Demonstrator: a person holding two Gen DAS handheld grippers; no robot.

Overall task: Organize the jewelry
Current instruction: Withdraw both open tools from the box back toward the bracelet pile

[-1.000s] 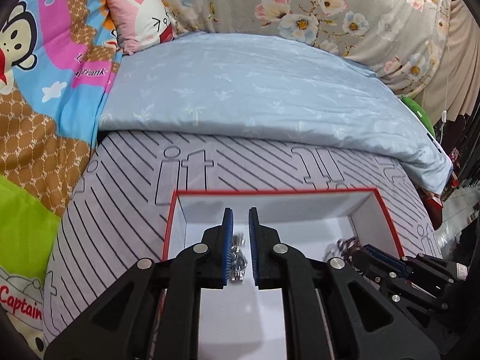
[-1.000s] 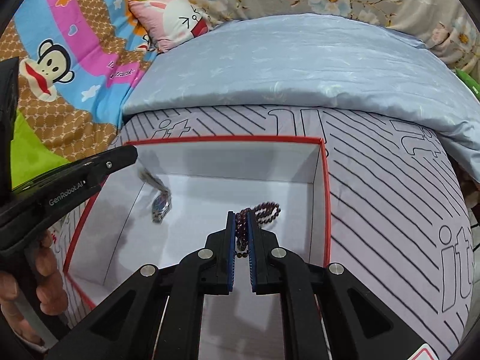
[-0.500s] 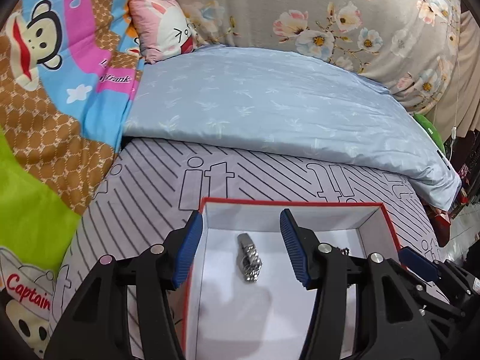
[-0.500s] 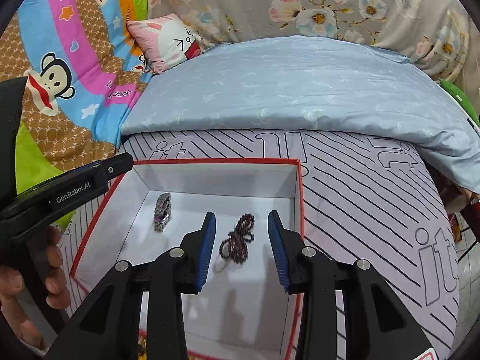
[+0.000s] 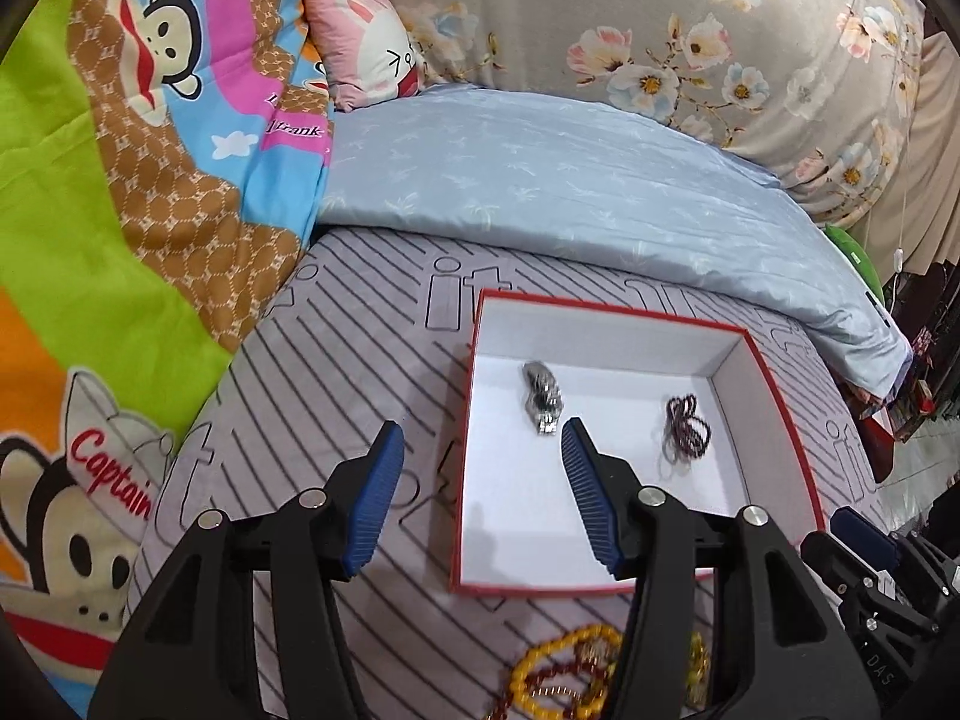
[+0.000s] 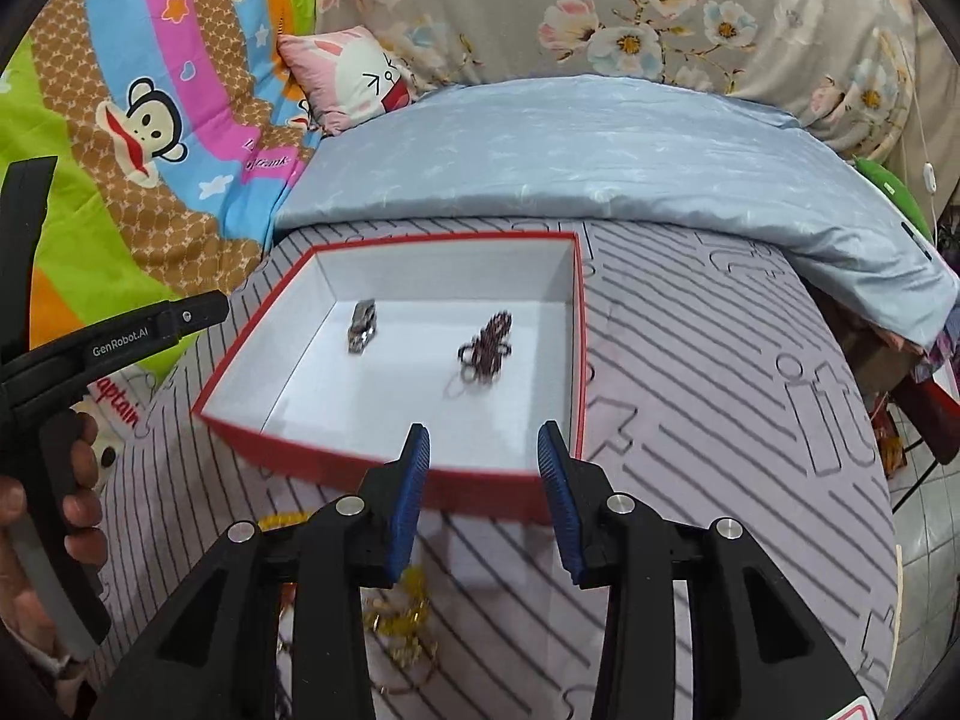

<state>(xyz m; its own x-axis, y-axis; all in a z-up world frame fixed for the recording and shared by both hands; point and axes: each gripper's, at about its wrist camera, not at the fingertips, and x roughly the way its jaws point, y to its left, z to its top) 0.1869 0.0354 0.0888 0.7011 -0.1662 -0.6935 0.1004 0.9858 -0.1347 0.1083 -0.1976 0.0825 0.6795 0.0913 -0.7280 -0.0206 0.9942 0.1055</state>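
The left tool (image 5: 480, 489) sits low in the left wrist view with its blue pads (image 5: 373, 510) spread apart and nothing between them; one pad hangs over the striped bedsheet (image 5: 336, 384), the other over the near left part of the red-rimmed box (image 5: 774, 396). The right tool (image 6: 483, 495) is spread as well and empty, low in the middle of the right wrist view, its tips over the near red wall of the box (image 6: 384, 465).

Inside the white box two pieces lie apart on the floor. A silver watch (image 5: 543, 399) rests toward the far left part, just above the left tool's right pad in the frame; in the right wrist view the watch (image 6: 362, 326) is left of centre. A dark beaded bracelet (image 5: 684, 429) lies in loose loops toward the right wall; the right wrist view shows the bracelet (image 6: 487, 348) near the middle of the frame.

Yellow bead jewelry (image 5: 564, 660) lies on the bedsheet below the box, partly hidden by the left tool's arm. The right view shows a blurred yellow piece (image 6: 408, 606) between its own arms.

At the left edge of the right wrist view a hand (image 6: 72, 492) grips the left tool's handle. A pale blue quilt (image 5: 570, 180) lies beyond the box, with a pink pillow (image 5: 366, 54) at upper left.
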